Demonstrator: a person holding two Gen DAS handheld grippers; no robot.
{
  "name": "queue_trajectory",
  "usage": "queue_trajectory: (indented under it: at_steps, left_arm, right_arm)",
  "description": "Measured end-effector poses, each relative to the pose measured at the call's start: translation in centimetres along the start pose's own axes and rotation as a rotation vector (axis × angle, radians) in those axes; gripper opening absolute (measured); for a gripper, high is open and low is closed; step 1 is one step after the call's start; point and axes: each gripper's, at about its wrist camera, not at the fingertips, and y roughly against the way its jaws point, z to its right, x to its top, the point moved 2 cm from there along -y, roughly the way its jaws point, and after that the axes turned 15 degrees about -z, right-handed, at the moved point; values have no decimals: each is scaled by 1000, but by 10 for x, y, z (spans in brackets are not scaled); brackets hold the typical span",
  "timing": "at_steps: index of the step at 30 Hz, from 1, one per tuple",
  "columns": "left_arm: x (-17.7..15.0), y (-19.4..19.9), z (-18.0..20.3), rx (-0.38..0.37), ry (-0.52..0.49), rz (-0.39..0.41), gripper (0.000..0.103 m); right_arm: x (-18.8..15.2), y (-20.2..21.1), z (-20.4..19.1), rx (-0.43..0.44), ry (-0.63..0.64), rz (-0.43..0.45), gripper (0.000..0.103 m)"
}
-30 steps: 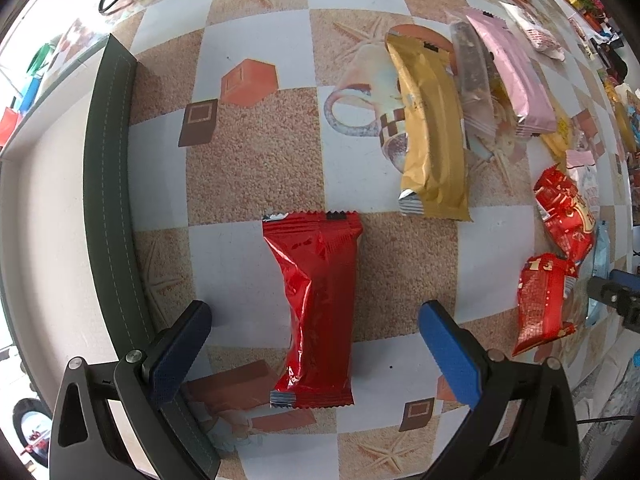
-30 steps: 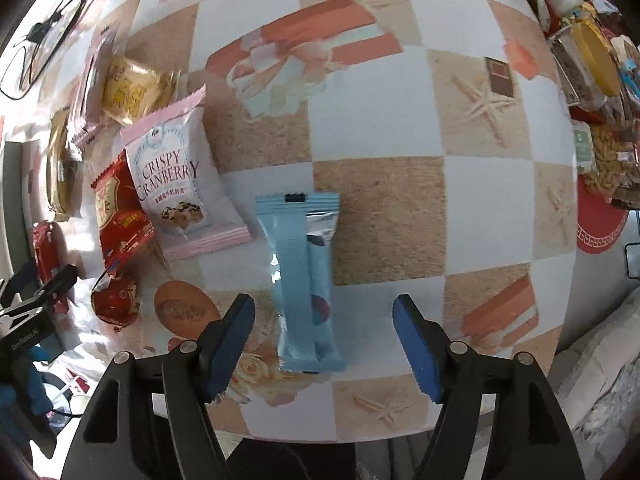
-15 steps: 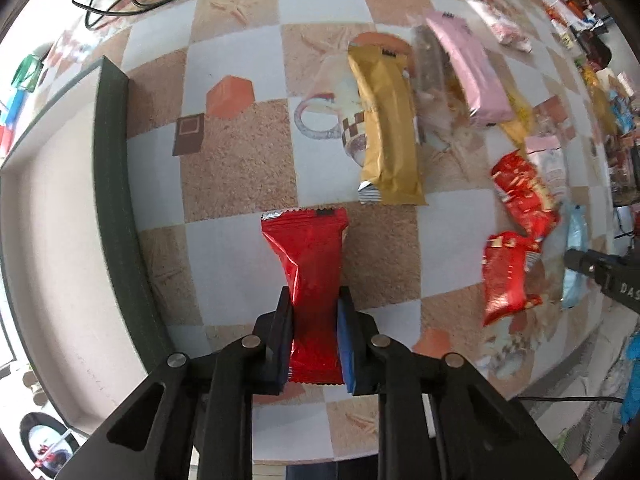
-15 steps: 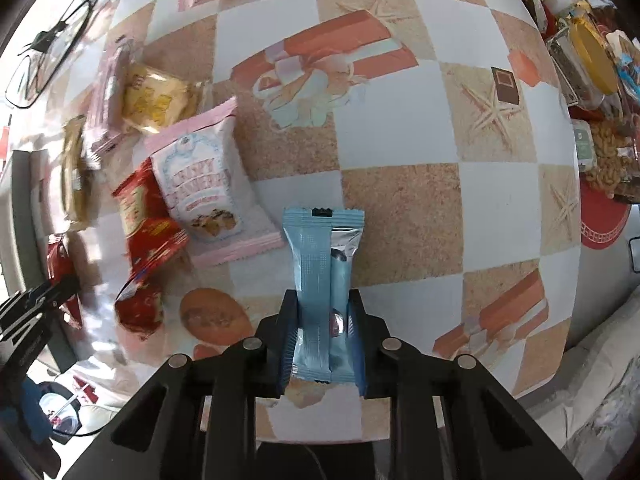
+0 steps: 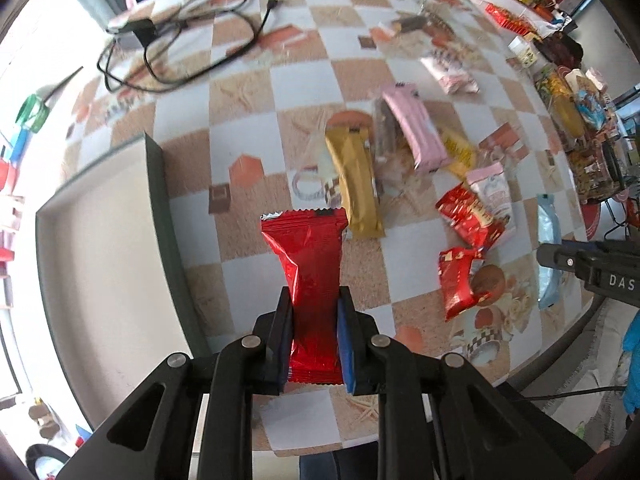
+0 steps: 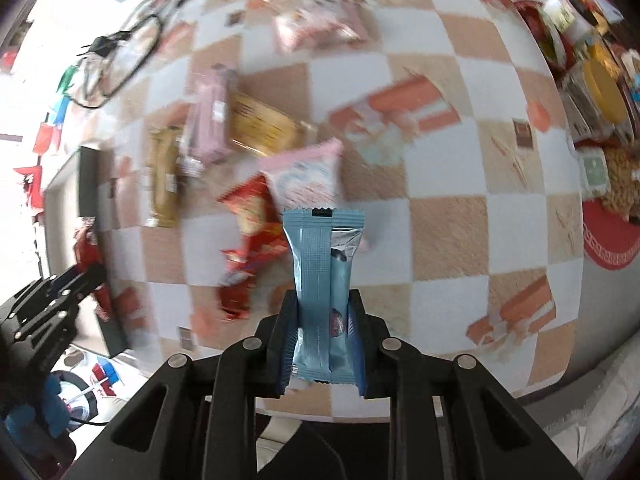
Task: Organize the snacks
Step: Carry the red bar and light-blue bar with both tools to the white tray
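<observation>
My left gripper is shut on a red snack packet and holds it above the checkered table, just right of a dark-rimmed tray. My right gripper is shut on a light blue snack packet, also lifted off the table; that packet also shows in the left wrist view. A gold bar, a pink bar, red packets and a pink cranberry bag lie on the table between the grippers.
A tangle of black cables lies at the far left of the table. Jars and more snacks crowd the far right. A red mat lies at the right edge. The table's front edge is close below both grippers.
Both grippers closed on their packets, red in the left and blue in the right, and have since lifted them up off the table. The views now look from higher.
</observation>
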Motion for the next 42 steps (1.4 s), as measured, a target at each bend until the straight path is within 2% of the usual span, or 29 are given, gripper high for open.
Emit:
queue_trajectory:
  at_steps: [3,7,14,18,29,42]
  left_arm:
    - [5,13,-2,1,4,35,22]
    - [-6,17,-9,15,31,71,22]
    - [-19,27,-50,14,124,114,22]
    - [-29,32,-78,12,180,130,22]
    - [-61,32,-152,7,348,129,22]
    - [-102,17,-204,5,476,92,22]
  right_arm:
    - [6,5,-16,-7,41,21,25]
    - [13,18,-39,-19,101,34,25]
    - [21,27,-83,-43,203,34,25]
    - [26,24,-124,-71,282,26,25]
    - [26,11,-228,-91,484,19,25]
    - [14,-16,-321,-111,644,-16,25]
